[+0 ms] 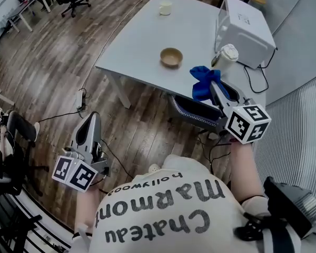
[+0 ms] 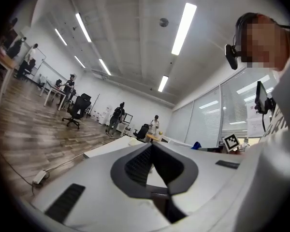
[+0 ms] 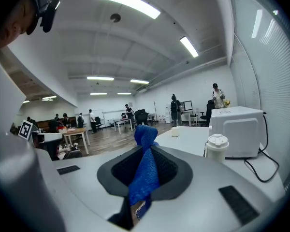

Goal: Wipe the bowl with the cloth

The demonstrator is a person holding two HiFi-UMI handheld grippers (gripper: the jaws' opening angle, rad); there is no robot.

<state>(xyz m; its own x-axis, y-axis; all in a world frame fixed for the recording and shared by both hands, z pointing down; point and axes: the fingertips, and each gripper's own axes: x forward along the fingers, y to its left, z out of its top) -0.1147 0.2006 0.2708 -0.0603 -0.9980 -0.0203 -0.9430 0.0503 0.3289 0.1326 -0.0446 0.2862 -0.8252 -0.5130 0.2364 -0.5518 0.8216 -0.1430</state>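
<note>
A small tan bowl (image 1: 171, 57) stands on the light grey table (image 1: 137, 41), near its front edge. My right gripper (image 1: 214, 90) hovers off the table's front right corner, to the right of the bowl and apart from it. It is shut on a blue cloth (image 1: 203, 82), which bunches out past the jaws. In the right gripper view the cloth (image 3: 145, 170) hangs pinched between the pads of the right gripper (image 3: 145, 149); the bowl does not show there. My left gripper (image 1: 92, 121) is held low over the wooden floor, well left of the table, shut and empty (image 2: 152, 148).
A white microwave (image 1: 246, 29) sits at the table's right end with a lidded white cup (image 1: 228, 54) in front of it. A small white cup (image 1: 165, 8) stands at the far side. A dark chair (image 1: 195, 112) is tucked beneath the table's front right. Cables lie on the floor (image 1: 79, 109).
</note>
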